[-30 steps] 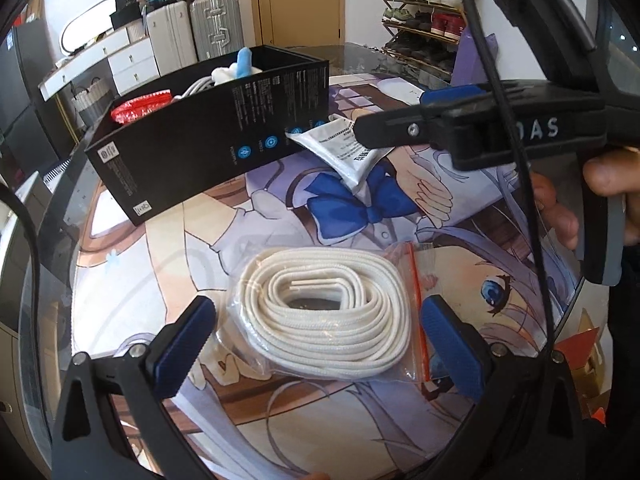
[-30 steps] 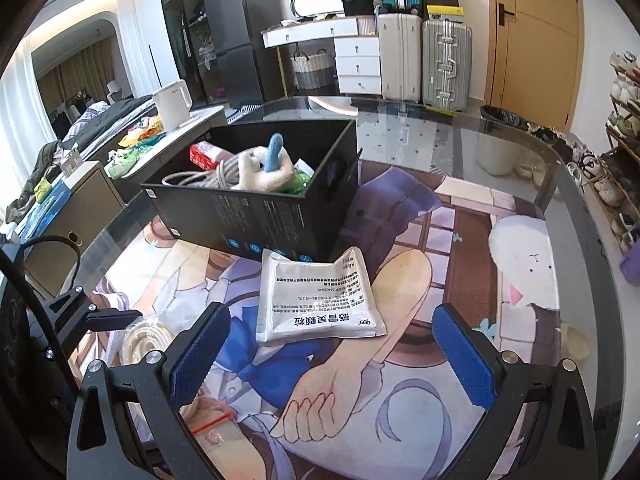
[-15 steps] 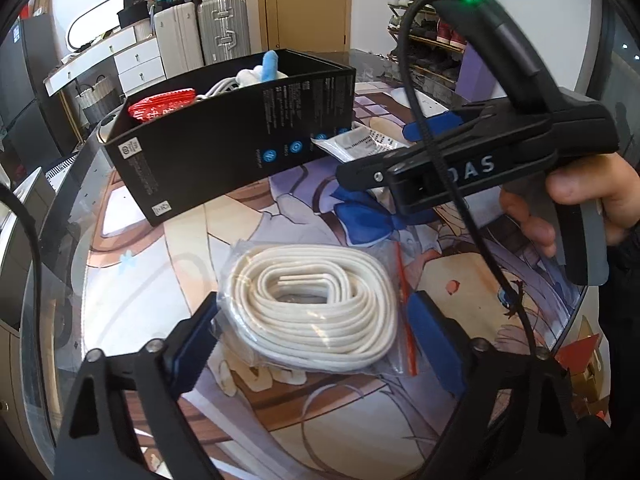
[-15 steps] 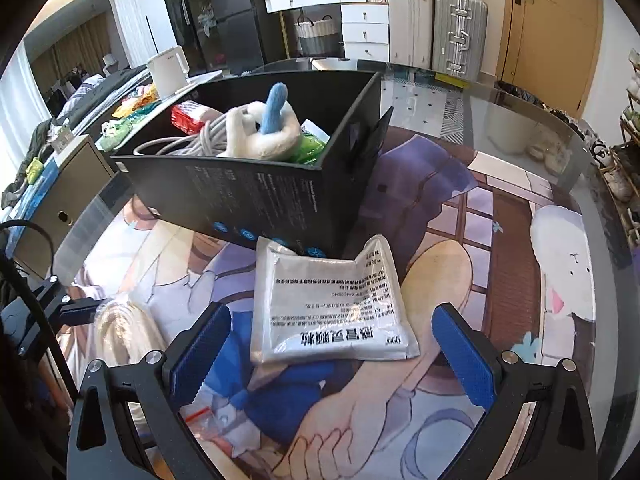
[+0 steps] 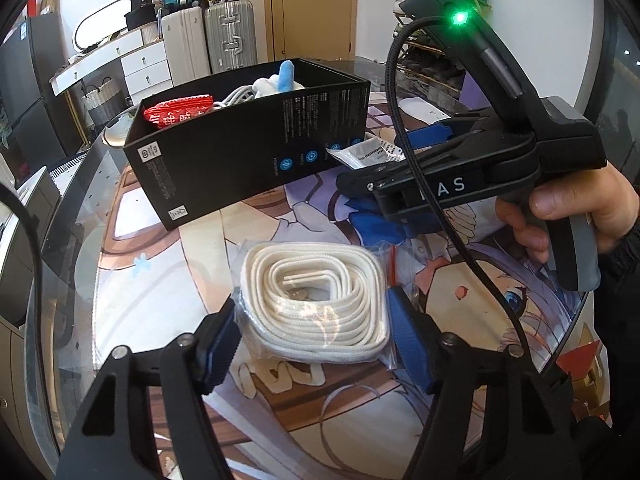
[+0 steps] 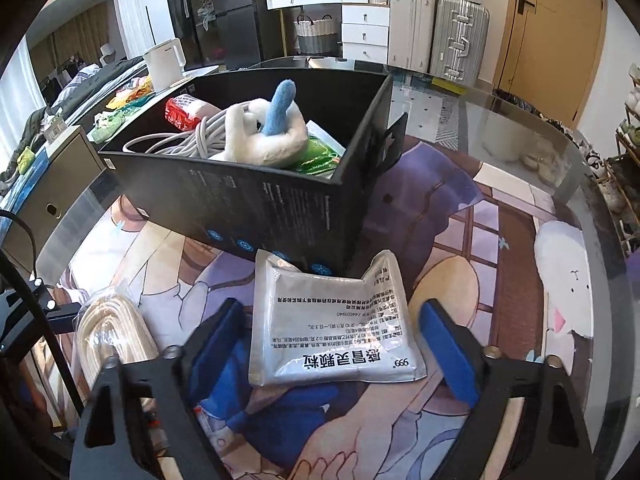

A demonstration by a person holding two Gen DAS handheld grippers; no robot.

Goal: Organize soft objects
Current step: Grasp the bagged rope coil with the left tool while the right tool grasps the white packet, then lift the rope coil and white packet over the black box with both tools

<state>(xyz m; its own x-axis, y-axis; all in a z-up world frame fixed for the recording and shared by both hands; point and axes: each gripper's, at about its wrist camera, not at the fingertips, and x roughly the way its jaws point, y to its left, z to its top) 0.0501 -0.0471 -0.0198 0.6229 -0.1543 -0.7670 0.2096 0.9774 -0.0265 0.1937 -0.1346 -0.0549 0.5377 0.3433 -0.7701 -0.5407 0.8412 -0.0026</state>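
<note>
A clear zip bag of coiled white cord (image 5: 316, 300) lies on the printed mat. My left gripper (image 5: 314, 340) straddles its near half; the jaws are closing and both blue pads press the bag's sides, bunching the coil. A silver medicine sachet (image 6: 332, 328) lies against the front of the black box (image 6: 240, 200). My right gripper (image 6: 334, 340) is around the sachet with its jaws closing and a small gap still at each pad. The box holds a white and blue plush toy (image 6: 264, 136), a grey cable (image 6: 180, 140), a red packet (image 5: 180, 114) and a green packet (image 6: 320, 152).
A person's hand (image 5: 568, 208) holds the right gripper's handle above the mat, right of the cord bag. The glass table's curved edge (image 6: 592, 208) runs along the right. Suitcases (image 6: 460, 36), white drawers and a shoe rack stand beyond the table.
The left jaws have closed onto the cord bag and squeezed the coil narrower. The right gripper has moved forward and down over the sachet, and its jaws have begun to narrow.
</note>
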